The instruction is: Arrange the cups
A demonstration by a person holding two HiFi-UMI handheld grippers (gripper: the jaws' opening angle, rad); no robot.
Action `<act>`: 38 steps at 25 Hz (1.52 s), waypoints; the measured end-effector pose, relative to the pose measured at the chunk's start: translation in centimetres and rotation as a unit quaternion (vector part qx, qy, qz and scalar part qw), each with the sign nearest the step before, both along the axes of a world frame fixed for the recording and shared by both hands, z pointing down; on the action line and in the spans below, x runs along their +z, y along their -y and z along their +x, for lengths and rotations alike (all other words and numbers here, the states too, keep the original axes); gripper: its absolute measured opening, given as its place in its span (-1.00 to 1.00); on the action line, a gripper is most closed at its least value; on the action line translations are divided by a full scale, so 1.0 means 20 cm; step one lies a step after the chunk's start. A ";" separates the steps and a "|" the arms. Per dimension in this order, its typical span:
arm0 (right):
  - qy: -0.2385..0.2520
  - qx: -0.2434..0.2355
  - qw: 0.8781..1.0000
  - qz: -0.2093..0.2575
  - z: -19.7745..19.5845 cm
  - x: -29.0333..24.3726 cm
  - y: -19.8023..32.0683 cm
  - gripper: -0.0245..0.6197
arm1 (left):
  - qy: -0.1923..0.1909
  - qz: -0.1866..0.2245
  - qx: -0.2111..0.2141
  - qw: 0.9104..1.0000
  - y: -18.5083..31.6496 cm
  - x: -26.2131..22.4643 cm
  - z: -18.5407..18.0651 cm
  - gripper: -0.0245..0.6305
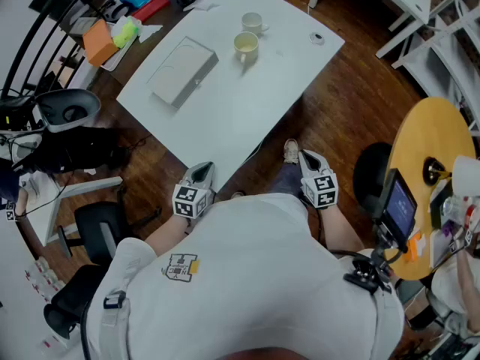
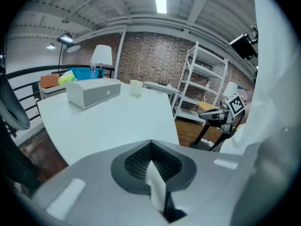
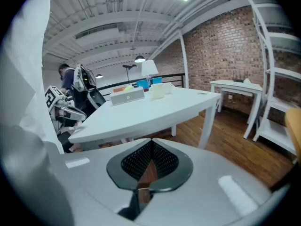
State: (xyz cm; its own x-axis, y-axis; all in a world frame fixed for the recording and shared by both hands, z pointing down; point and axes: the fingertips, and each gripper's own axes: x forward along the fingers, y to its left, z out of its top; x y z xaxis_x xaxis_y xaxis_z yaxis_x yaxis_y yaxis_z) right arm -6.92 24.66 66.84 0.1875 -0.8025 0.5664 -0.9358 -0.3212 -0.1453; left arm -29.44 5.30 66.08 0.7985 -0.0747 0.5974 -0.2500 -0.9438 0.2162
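Note:
Two pale cups stand near the far side of the white table (image 1: 247, 111): one cup (image 1: 254, 23) farther back, the other cup (image 1: 246, 46) just in front of it. From the left gripper view only one cup (image 2: 136, 87) shows clearly. In the right gripper view the cups (image 3: 158, 92) merge into a small pale shape. My left gripper (image 1: 202, 174) and right gripper (image 1: 309, 159) are held close to my body, short of the table's near edge. Both are shut with nothing between the jaws (image 2: 150, 143) (image 3: 150, 142).
A white rectangular box (image 1: 183, 70) lies left of the cups, and a small ring-shaped object (image 1: 316, 38) lies to their right. Coloured clutter (image 1: 120, 28) sits at the table's far left end. A round yellow table (image 1: 427, 148) is on my right and a black chair (image 1: 97, 223) on my left.

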 end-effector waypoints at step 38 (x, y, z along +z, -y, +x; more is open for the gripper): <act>-0.146 -0.531 0.835 0.013 1.08 -0.26 1.56 -0.64 | 0.000 0.166 -0.203 0.965 0.68 -0.14 1.70 -0.49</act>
